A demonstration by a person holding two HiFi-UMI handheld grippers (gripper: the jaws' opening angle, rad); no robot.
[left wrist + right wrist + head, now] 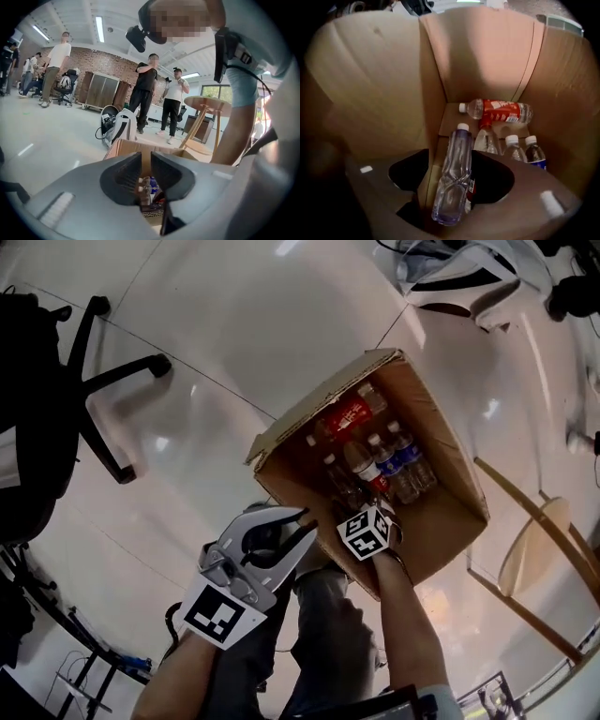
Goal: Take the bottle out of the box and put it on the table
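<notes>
On a glossy white floor [234, 324] of an open workroom stands one open brown cardboard box [370, 84]; the right gripper [452, 161] is inside it, jaws spread, with one clear plastic bottle [452, 197] lying between them, unpinched; the left gripper [146, 166], jaws slightly parted, holds nothing; four further bottles [501, 111] lie beyond the right gripper's tips.

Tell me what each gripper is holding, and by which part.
Nothing is held. The clear plastic bottle with a white cap sits between the right gripper's open jaws, pads off its body; the left gripper is empty.
</notes>
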